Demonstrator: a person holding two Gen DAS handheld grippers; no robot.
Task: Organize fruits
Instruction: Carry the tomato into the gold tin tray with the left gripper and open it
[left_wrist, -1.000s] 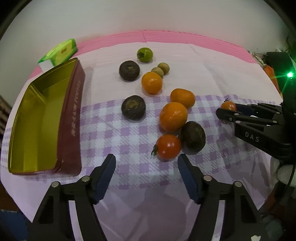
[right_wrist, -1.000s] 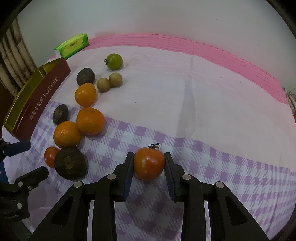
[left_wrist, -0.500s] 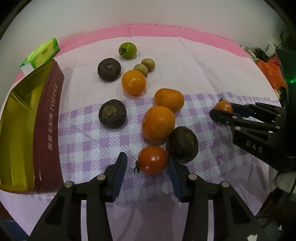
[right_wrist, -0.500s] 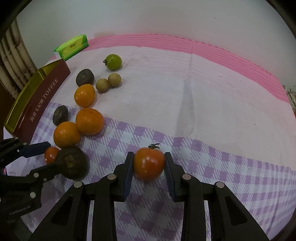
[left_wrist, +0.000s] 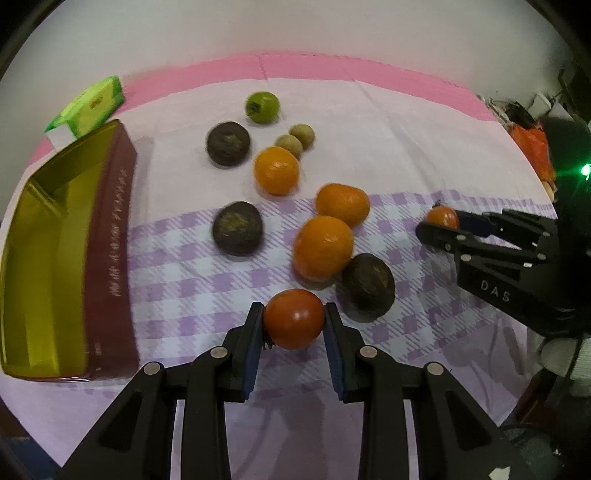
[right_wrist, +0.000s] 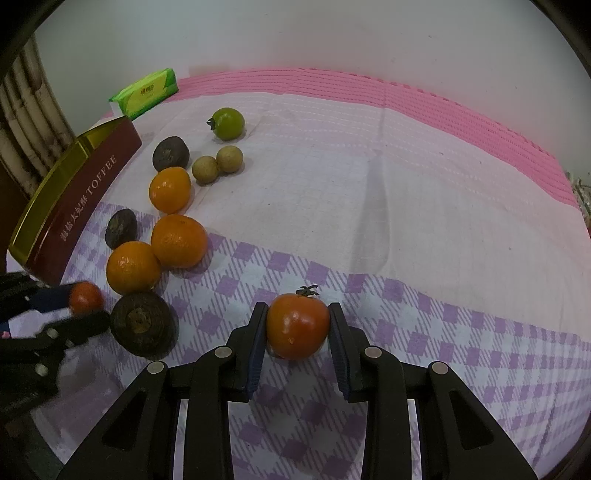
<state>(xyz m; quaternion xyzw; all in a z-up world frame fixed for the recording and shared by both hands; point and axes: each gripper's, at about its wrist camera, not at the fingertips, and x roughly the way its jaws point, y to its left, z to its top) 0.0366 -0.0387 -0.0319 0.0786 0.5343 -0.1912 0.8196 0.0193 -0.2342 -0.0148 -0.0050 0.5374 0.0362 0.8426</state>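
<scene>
Both grabs done: left tongs (left_wrist: 294, 319) clamped on a tomato (left_wrist: 293, 318) beside the oranges, right tongs (right_wrist: 297, 325) clamped on another tomato (right_wrist: 297, 325) on the checked cloth; next, probably lift both into the tin (left_wrist: 44, 236).

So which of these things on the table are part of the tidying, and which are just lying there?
Part of the job:
red tomatoes
round orange citrus fruits
dark brown round fruits
gold-lined toffee tin

Lying about:
green tissue pack
checked tablecloth
</scene>
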